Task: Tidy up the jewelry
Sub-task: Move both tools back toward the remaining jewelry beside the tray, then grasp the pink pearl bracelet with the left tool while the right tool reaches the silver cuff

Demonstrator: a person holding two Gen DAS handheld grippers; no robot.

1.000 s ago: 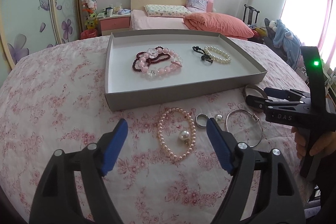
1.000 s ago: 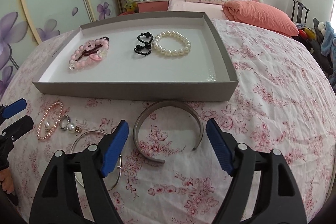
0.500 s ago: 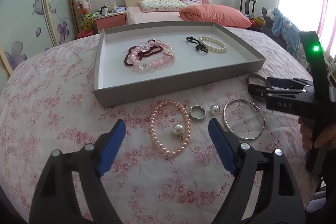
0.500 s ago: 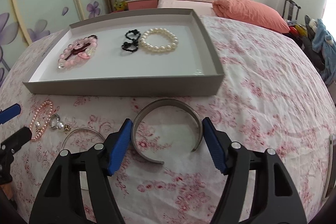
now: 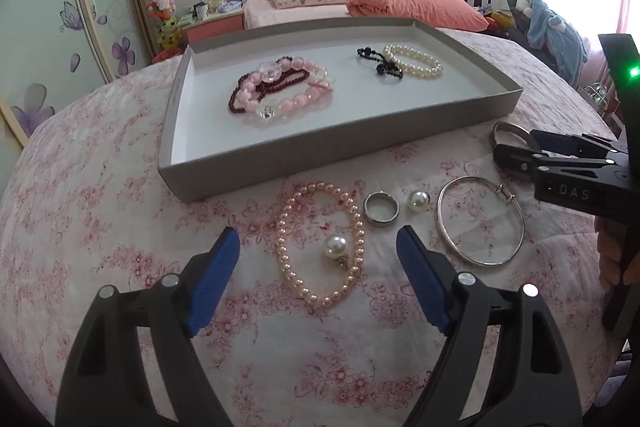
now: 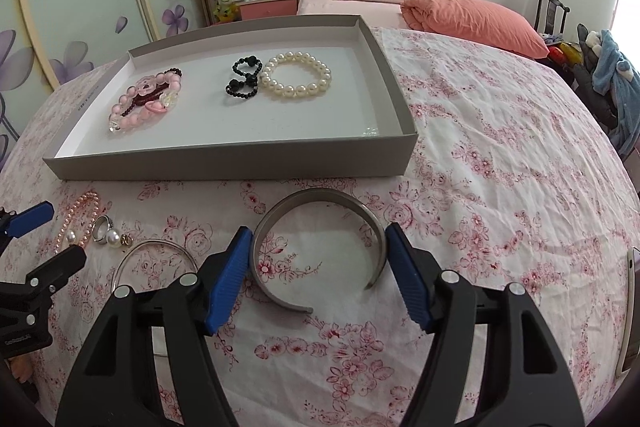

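Both grippers lining up on loose pieces that lie outside the tray

The right gripper (image 6: 316, 251) has just been narrowing its jaws around the open metal cuff (image 6: 318, 247); the blue pads look just beside its sides but not clearly pressing. The left gripper (image 5: 318, 259) hangs released over the pink pearl strand (image 5: 320, 243), with a pearl earring (image 5: 335, 247) lying inside the loop. Next, I judge, comes a firm squeeze and a lift into the grey cardboard tray (image 5: 340, 155). Smooth steel ring (image 5: 381, 207), thin silver bangle (image 5: 480, 221), glossy beads; all rest on the table's soft floral cloth.
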